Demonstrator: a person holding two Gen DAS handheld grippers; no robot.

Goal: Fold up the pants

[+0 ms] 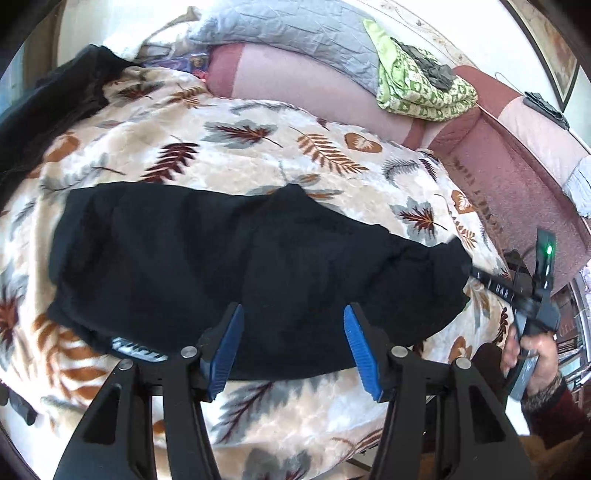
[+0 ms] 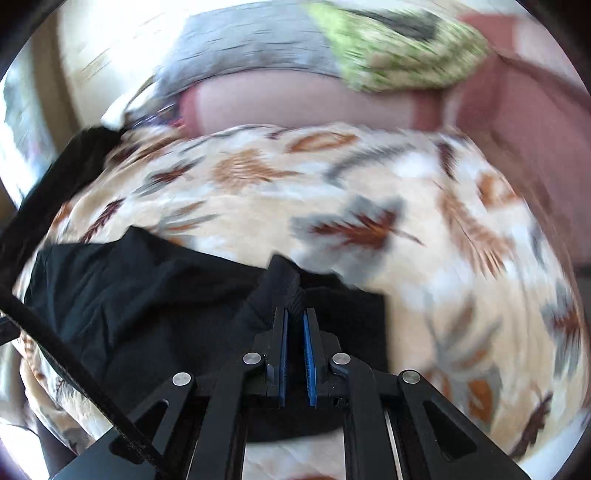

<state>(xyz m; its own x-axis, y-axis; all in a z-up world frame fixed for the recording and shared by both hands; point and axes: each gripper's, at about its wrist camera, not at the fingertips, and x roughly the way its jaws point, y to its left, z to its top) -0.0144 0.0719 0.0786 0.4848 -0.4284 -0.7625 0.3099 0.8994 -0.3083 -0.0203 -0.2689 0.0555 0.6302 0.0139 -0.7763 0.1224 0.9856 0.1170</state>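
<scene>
Black pants (image 1: pixel 221 258) lie folded in a wide band across a cream blanket with a leaf print (image 1: pixel 258 155). My left gripper (image 1: pixel 293 308) hovers open over their near edge, blue pads (image 1: pixel 229 347) wide apart with nothing pinched between them. A white logo (image 1: pixel 136 352) shows on the pants by the left finger. My right gripper (image 2: pixel 294 310) is shut on a raised fold of the pants' ribbed edge (image 2: pixel 284 280), with the rest of the pants (image 2: pixel 129 295) spread to its left. In the left wrist view the right gripper (image 1: pixel 476 273) touches the pants' right end, held by a hand (image 1: pixel 532 350).
A pink sofa back (image 1: pixel 295 81) runs behind the blanket, with a grey quilt (image 1: pixel 295 33) and a green patterned cloth (image 1: pixel 417 85) on it. Another dark garment (image 1: pixel 55 99) lies at the far left. A black strap (image 2: pixel 74 362) crosses the right wrist view's lower left.
</scene>
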